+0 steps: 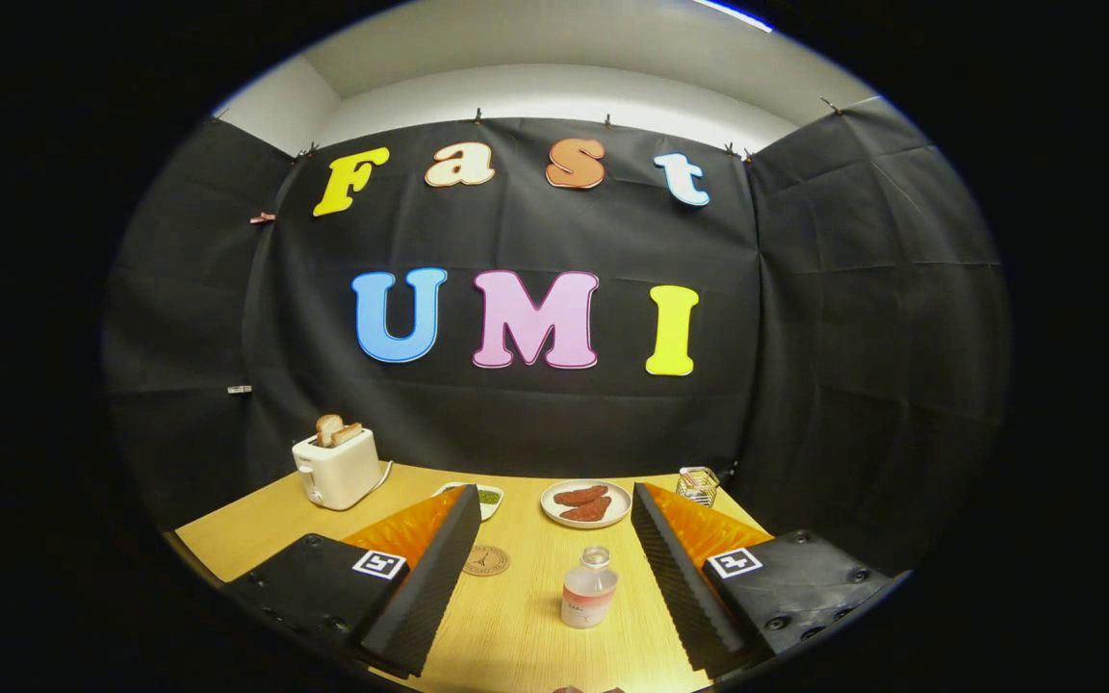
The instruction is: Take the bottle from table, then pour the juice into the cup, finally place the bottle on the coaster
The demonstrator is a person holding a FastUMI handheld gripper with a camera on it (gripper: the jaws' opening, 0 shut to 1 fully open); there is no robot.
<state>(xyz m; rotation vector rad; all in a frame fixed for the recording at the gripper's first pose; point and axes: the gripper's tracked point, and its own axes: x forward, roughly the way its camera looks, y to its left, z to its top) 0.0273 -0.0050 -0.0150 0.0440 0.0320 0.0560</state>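
While the bottle [589, 599] stands ungrasped between the spread fingers of the gripper [554, 577], the taking step is judged pending. Coaster [486, 560] logged at ten o'clock of it, glass cup [698, 485] at one o'clock; closure is required.

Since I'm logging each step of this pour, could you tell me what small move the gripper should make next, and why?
Probably ease the gripper forward and a little right, keeping the fingers open. The bottle stands upright and untouched on the table, between the spread fingers but nearer the right one, so centring it should come before closing. The coaster lies beside the left finger, apart from the bottle.
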